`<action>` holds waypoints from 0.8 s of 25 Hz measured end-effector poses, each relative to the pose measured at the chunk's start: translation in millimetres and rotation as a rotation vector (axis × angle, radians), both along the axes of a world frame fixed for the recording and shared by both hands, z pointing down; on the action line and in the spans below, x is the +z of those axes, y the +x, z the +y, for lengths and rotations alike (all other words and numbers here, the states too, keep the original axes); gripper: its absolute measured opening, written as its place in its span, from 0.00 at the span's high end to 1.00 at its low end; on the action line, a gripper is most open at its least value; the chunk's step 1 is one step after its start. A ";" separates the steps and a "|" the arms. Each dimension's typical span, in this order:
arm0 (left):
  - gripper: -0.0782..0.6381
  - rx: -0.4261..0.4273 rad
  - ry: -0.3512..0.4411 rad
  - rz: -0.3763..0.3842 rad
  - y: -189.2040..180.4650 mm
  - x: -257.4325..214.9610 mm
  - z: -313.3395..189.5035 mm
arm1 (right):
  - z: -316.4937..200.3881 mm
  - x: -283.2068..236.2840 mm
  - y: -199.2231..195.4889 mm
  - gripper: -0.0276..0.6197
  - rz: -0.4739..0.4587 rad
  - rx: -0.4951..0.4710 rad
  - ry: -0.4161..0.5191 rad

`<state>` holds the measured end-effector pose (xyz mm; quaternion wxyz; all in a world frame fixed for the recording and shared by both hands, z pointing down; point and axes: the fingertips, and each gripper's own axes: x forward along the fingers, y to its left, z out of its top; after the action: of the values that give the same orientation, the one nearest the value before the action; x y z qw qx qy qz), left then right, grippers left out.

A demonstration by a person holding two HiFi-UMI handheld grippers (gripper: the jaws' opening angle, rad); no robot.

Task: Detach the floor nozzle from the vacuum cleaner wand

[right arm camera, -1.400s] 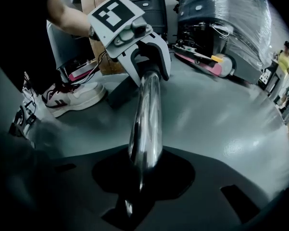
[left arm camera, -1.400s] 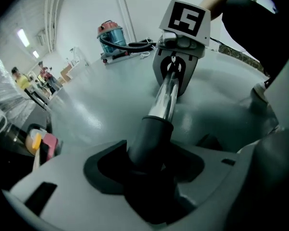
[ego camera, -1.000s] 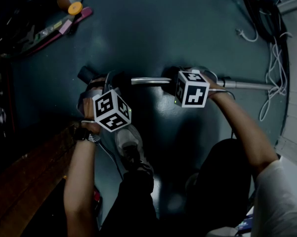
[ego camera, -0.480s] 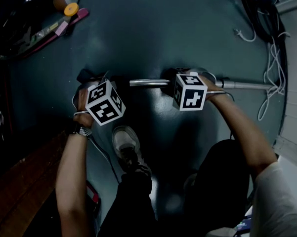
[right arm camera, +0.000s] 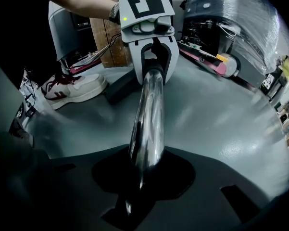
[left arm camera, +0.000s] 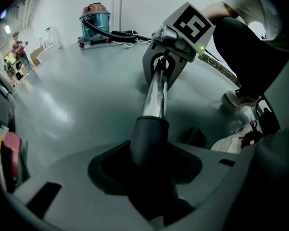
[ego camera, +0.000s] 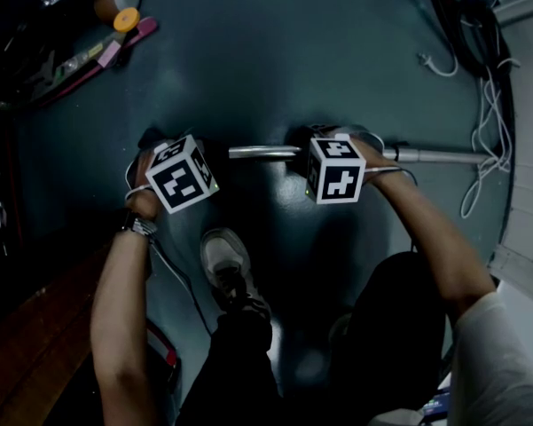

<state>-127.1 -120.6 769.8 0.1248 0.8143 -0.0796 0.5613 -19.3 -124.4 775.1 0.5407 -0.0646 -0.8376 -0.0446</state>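
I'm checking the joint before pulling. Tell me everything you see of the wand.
The wand is a shiny chrome tube lying roughly level over the floor. One end enters a dark grey collar, on which the left gripper has just been closing its fingers. The right gripper clamps it further along; it runs on beyond.

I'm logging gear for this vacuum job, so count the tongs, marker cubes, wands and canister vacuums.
Tongs: 2, left tongs, jaws just closed further round a dark sleeve, and right tongs
Marker cubes: 2
Wand: 1
Canister vacuum: 1
Total: 6
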 end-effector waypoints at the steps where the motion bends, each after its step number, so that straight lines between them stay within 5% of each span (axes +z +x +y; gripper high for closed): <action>1: 0.62 0.000 0.011 0.000 -0.4 -0.3 -1.2 | -0.6 0.1 -0.4 0.79 -0.003 0.005 -0.003; 9: 0.62 0.014 0.176 0.003 0.4 -2.7 -9.3 | -2.7 0.7 -0.2 0.79 -0.028 0.028 -0.044; 20: 0.62 0.022 0.269 0.006 1.7 -9.6 -11.3 | 0.3 -0.7 2.5 0.79 -0.030 0.029 -0.082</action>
<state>-125.4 -131.9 760.2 0.0087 0.8261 -0.1450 0.5445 -16.8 -124.1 774.4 0.5257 -0.0738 -0.8474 -0.0032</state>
